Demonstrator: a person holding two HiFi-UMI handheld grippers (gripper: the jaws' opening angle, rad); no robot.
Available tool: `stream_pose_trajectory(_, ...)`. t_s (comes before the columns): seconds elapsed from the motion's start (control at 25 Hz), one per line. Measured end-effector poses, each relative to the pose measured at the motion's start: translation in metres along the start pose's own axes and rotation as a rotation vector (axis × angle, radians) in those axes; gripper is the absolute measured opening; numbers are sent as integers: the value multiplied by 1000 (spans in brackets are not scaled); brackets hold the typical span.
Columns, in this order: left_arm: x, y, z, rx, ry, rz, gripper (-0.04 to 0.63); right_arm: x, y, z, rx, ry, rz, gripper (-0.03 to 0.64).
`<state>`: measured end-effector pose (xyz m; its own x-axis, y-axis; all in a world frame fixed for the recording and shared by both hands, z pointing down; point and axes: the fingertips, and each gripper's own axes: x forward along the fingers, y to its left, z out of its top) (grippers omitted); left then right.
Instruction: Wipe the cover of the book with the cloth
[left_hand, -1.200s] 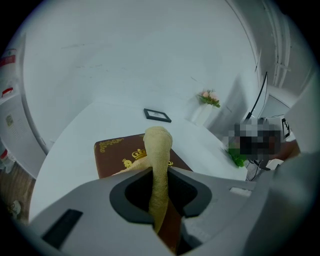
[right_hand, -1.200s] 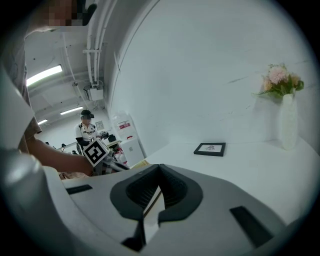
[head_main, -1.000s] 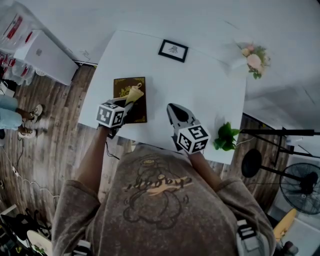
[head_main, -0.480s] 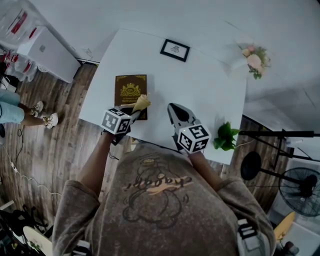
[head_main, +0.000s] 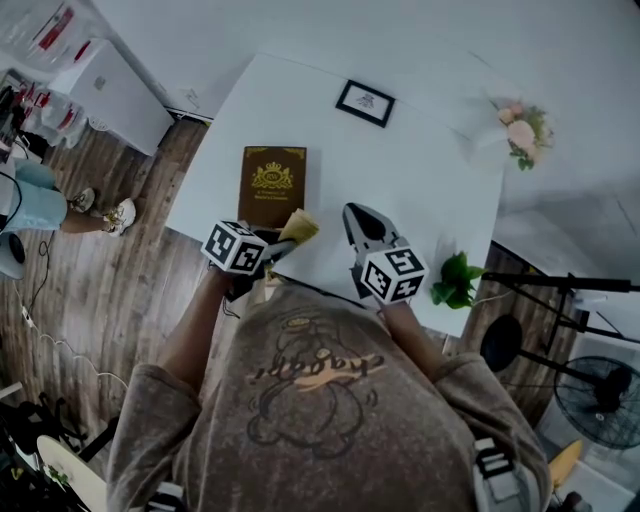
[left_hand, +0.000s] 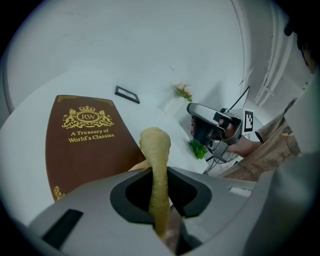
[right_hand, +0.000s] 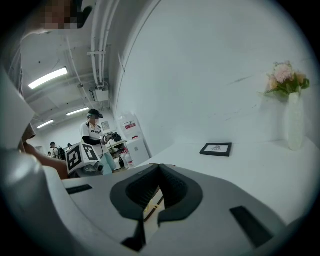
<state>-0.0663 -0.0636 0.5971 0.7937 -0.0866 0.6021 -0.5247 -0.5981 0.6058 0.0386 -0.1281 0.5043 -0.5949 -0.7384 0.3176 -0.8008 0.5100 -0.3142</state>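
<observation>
brown hardcover book with gold print (head_main: 272, 186) lies flat near the left edge of the white table (head_main: 430, 170) in the head view. the left tool (head_main: 278, 243) sits at its near corner and the right tool (head_main: 362, 222) is close alongside. left gripper view: jaws pinched on a rolled tan woven cloth (left_hand: 156, 160), free end standing up by the book's near edge. right gripper view: jaws together, nothing held. likely trouble: only the cloth's narrow tip meets the cover, and the unheld book could slide.
</observation>
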Motion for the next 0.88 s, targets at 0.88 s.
stream_pose_trajectory(0.88, -92, 138, 156, -3, -279, 300, 61, -3, -34, 9, 45, -31, -122, -8)
